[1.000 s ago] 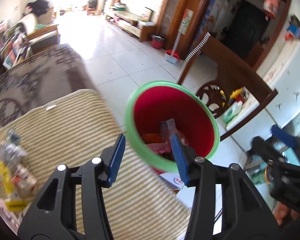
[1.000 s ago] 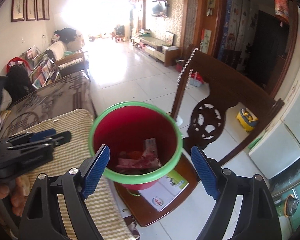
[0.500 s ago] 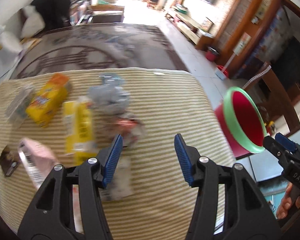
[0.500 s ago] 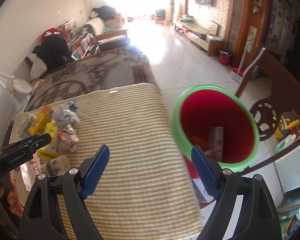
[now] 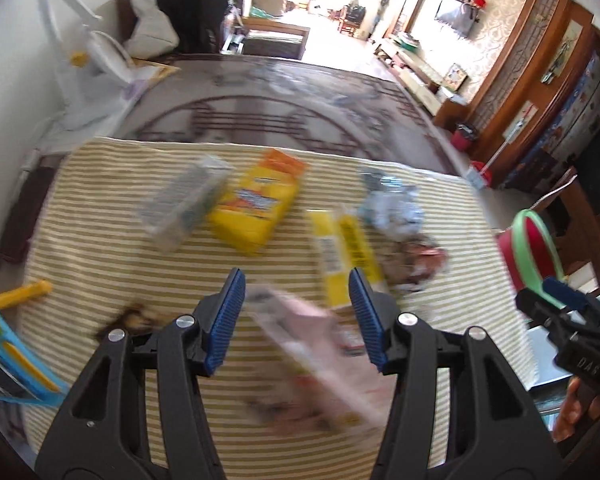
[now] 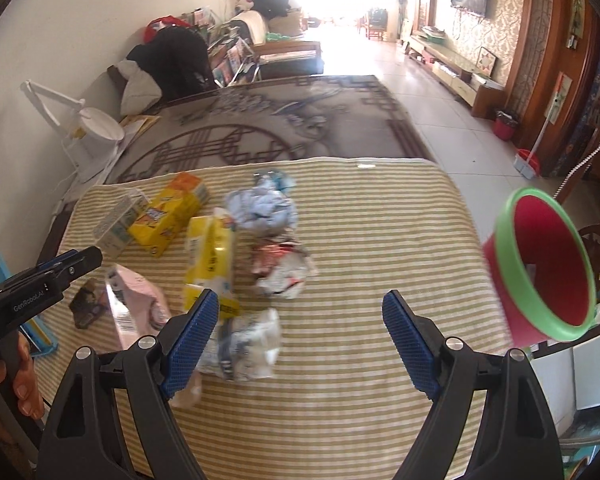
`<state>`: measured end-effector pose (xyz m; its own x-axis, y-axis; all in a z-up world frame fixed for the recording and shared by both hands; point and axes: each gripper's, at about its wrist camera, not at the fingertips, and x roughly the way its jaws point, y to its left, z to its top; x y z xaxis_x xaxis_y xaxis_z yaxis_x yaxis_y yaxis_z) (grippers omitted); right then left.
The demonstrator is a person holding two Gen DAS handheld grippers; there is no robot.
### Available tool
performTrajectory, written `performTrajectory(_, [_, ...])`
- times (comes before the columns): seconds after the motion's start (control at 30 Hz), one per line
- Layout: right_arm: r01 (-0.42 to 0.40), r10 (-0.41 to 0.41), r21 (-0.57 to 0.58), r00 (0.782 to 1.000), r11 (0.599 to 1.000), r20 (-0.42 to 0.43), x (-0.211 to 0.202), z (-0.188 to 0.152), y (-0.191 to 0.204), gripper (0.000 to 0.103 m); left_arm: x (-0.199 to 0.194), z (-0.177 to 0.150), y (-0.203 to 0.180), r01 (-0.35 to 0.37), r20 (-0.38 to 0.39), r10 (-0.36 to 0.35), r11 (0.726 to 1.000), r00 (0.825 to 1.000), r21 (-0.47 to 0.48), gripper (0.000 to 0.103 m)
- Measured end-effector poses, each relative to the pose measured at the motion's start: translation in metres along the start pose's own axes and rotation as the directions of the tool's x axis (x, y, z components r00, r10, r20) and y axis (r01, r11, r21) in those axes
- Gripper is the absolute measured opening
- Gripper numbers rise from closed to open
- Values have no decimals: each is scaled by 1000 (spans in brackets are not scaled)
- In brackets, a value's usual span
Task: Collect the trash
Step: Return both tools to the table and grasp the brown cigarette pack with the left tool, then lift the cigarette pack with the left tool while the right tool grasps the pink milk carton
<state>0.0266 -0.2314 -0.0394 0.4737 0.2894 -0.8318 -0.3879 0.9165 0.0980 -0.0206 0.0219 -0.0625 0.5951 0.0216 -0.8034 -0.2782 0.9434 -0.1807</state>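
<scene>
While both grippers hang empty over the striped cloth (image 6: 360,240), the step in hand looks like picking the next piece of trash. Left gripper (image 5: 296,320) has jaws wide apart, nothing between them, aimed at the pink packet (image 5: 320,352) lying just below and ahead of its tips; view is motion-blurred, so contact cannot be told. Right gripper (image 6: 300,336) also wide open and empty, nearest to a crumpled clear wrapper (image 6: 248,344) by its left finger.

Trash left on the cloth: yellow box (image 6: 168,212), pale carton (image 6: 118,220) beside it, long yellow pack (image 6: 210,256), crumpled blue-white wad (image 6: 264,204), red-white crumpled wrapper (image 6: 284,268), small dark wrapper (image 6: 86,306). Red bin with green rim (image 6: 540,272) sits off the cloth's right edge, well apart from the pile; something lies inside it but too little shows to name.

Next move, my guess: left lowers around the pink packet, closes across its narrow side, then carries it to the bin. Thin, floppy packet may slip.
</scene>
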Motion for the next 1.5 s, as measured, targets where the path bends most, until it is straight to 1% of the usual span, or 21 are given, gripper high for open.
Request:
performTrajectory(0.13, [-50,49,-17,998,999,-29,14,0,35,81,-4,-11,43,-114,-5,114,993,993,28,51])
performTrajectory(0.17, [-56,55,-27,998,998,-34,15,0,42,81,-1,-15,56,-146,-17,147,989,989,30,51])
performTrajectory(0.2, [-60,59,-35,998,998,-39,17,0,48,81,3,-19,67,-161,-34,162,986,986,34,51])
performTrajectory(0.3, [-73,71,-40,996,996,-63,22,-2,61,81,23,-34,92,-182,-128,189,981,974,65,52])
performTrajectory(0.37, [-81,78,-28,994,996,-82,26,-3,65,81,34,-44,102,-188,-173,198,980,965,72,57])
performTrajectory(0.43, [-80,78,-21,993,997,-91,28,-4,68,81,44,-53,109,-179,-221,191,981,956,72,60])
performTrajectory(0.57, [-76,74,-23,993,997,-97,29,-4,74,81,58,-64,116,-174,-261,192,980,946,92,63])
performTrajectory(0.7, [-81,77,-30,991,996,-109,32,-6,80,81,63,-63,114,-173,-250,192,980,949,98,65])
performTrajectory(0.73, [-84,80,-31,990,996,-113,33,-6,81,81,64,-63,113,-173,-247,193,980,950,101,57])
performTrajectory(0.77, [-87,83,-33,990,996,-117,33,-7,82,81,66,-63,113,-168,-256,189,981,948,99,46])
performTrajectory(0.83, [-95,90,-38,988,995,-127,36,-8,86,81,70,-62,118,-164,-264,180,983,948,80,29])
performTrajectory(0.9, [-102,95,-46,986,994,-135,38,-9,90,81,68,-59,121,-139,-264,143,990,954,34,24])
performTrajectory(0.97, [-109,99,-58,985,992,-143,40,-9,95,81,66,-55,124,-128,-255,128,992,958,14,14])
performTrajectory(1.03, [-117,105,-72,983,991,-151,43,-10,101,81,62,-53,123,-124,-243,122,992,962,5,10])
performTrajectory(1.13, [-130,113,-94,980,987,-166,50,-11,111,81,58,-51,122,-100,-240,92,995,966,-19,8])
performTrajectory(1.23, [-142,115,-131,975,981,-191,62,-12,124,81,59,-51,123,-92,-245,79,995,966,-43,9])
performTrajectory(1.3, [-148,110,-163,970,975,-217,72,-16,134,81,61,-50,125,-95,-247,82,994,966,-44,12])
performTrajectory(1.33, [-153,112,-170,967,973,-230,76,-18,137,81,62,-50,125,-103,-253,89,994,963,-42,23])
performTrajectory(1.37, [-155,110,-176,965,972,-238,80,-20,139,81,64,-48,126,-102,-255,87,994,963,-44,39])
performTrajectory(1.4, [-152,105,-186,964,971,-243,83,-22,141,81,64,-48,126,-103,-251,88,994,964,-47,44])
performTrajectory(1.5, [-104,37,-258,967,961,-253,98,-29,149,81,63,-48,127,-113,-248,95,992,964,-61,51])
